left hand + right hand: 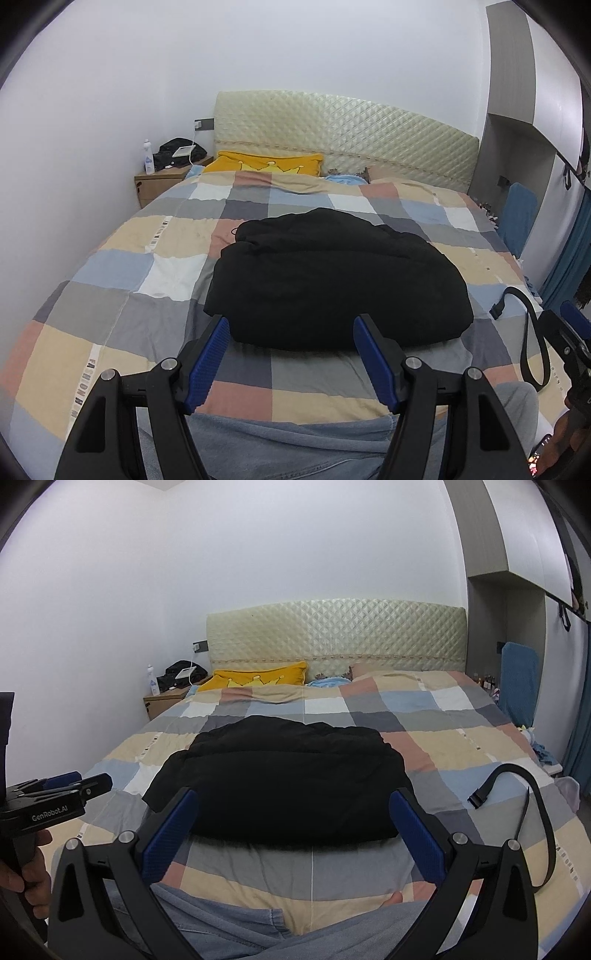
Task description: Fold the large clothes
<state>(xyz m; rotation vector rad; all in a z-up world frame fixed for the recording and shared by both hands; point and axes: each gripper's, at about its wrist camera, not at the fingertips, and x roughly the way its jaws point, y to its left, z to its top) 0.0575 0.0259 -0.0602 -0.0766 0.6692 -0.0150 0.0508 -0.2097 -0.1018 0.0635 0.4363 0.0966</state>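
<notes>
A black garment (332, 273) lies folded into a thick bundle in the middle of the checked bedspread (122, 269); it also shows in the right wrist view (288, 782). My left gripper (291, 325) is open and empty, held just short of the bundle's near edge. My right gripper (293, 797) is open and empty, likewise just in front of the bundle. The left gripper's body (55, 797) shows at the left edge of the right wrist view. The right gripper's body (569, 339) shows at the right edge of the left wrist view.
A black strap with a buckle (517, 797) lies on the bed to the right of the garment. A yellow pillow (266, 162) and quilted headboard (351, 125) are at the far end. A nightstand (162, 181) with a bottle stands far left. Grey-blue fabric (229, 923) lies at the near edge.
</notes>
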